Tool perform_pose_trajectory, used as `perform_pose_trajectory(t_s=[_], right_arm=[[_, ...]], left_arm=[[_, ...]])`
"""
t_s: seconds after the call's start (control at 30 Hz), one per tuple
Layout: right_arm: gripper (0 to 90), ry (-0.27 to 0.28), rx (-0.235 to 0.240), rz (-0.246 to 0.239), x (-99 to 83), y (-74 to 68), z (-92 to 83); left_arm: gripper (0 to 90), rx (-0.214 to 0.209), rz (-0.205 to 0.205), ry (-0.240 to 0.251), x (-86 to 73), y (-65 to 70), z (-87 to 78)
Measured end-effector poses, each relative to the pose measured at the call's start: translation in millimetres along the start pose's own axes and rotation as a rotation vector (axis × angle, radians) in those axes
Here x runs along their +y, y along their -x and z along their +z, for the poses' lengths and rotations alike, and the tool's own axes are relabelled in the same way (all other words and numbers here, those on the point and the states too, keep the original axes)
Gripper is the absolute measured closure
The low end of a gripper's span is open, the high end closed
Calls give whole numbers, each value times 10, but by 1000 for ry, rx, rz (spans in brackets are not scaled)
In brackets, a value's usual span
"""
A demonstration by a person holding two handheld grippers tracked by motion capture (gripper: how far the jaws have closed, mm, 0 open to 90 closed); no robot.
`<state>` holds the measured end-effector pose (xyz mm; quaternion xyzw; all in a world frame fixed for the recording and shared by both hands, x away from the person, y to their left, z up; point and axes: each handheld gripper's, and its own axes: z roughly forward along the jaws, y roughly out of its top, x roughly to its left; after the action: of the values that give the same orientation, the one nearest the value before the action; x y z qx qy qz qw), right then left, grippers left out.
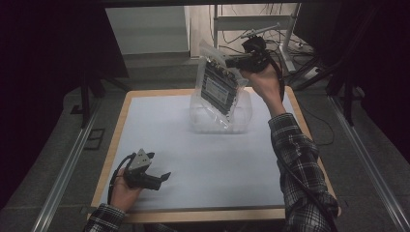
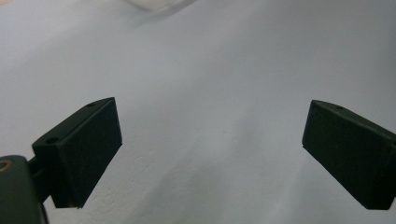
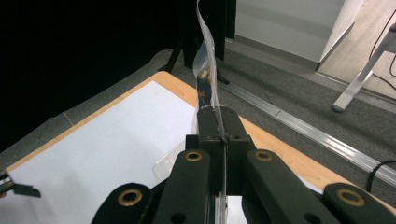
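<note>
Up over the clear tub (image 1: pixel 244 118): one clear bag (image 1: pixel 220 87), label unreadable, pinched by right gripper (image 1: pixel 238 62). Nearer than tub: left gripper (image 1: pixel 164 177), jaws spread, empty.

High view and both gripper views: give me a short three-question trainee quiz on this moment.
1. True or false: the left gripper holds the clear bag.
2. What sits on the table below the bag?
A. clear plastic container
B. metal tray
3. The right gripper's fingers are ____ on the bag's edge.

Key: 1 false, the left gripper is open and low over the white surface. 2 A, the clear plastic container. 3 shut.
</note>
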<state>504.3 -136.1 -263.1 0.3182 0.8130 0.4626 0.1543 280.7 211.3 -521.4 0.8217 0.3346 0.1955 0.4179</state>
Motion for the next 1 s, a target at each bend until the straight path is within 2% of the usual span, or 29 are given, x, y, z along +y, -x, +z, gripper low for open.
perform_pose_trajectory(t_s=[0.23, 0.4, 0.8, 1.0], right_arm=[[891, 2, -15, -8, 18, 77, 155], [890, -17, -38, -13, -38, 126, 311], [890, -58, -29, 4, -204, 154, 610], [890, -75, -24, 14, -259, 150, 700]], left_arm=[[46, -2, -3, 3, -2, 3, 1], [47, -2, 1, 1, -2, 8, 4], [48, -2, 5, -4, -1, 13, 4], [49, -4, 7, -6, 2, 19, 9]])
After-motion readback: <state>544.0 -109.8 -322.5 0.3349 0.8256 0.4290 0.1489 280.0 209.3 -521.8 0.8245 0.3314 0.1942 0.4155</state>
